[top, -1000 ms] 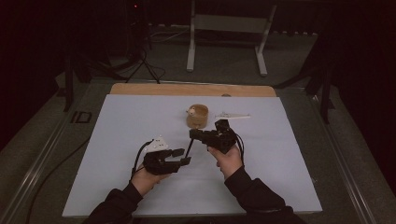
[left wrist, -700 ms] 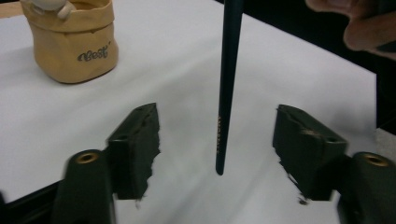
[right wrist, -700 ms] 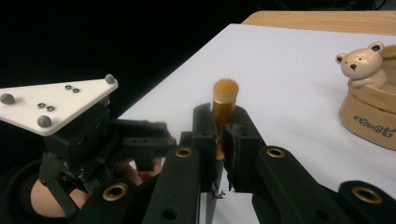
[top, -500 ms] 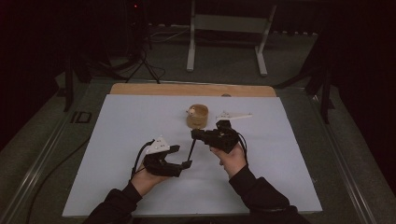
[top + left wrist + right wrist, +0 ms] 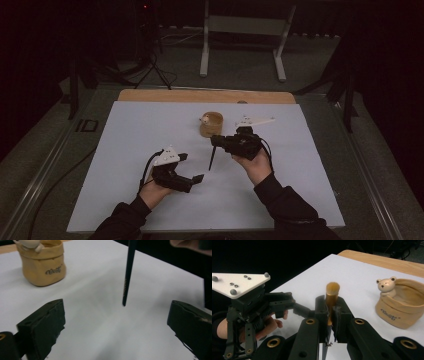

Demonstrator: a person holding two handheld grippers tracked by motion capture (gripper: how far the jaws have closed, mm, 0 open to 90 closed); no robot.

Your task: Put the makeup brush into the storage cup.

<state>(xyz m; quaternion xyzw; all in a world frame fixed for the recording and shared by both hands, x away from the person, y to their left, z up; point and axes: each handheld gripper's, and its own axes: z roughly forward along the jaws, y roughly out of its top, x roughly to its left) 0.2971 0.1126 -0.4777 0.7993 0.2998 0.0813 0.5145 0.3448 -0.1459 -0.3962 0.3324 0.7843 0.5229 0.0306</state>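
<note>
The right claw (image 5: 216, 141) gripped the pen (image 5: 212, 159) — handover done; the left claw (image 5: 191, 167), jaws just opened wide, held nothing — the pouch (image 5: 211, 125) near the tabletop's far edge probably came next

It looked like a dim recording studio: beyond the grippers stood a tripod (image 5: 150, 70) and a metal stand (image 5: 242, 37).
</note>
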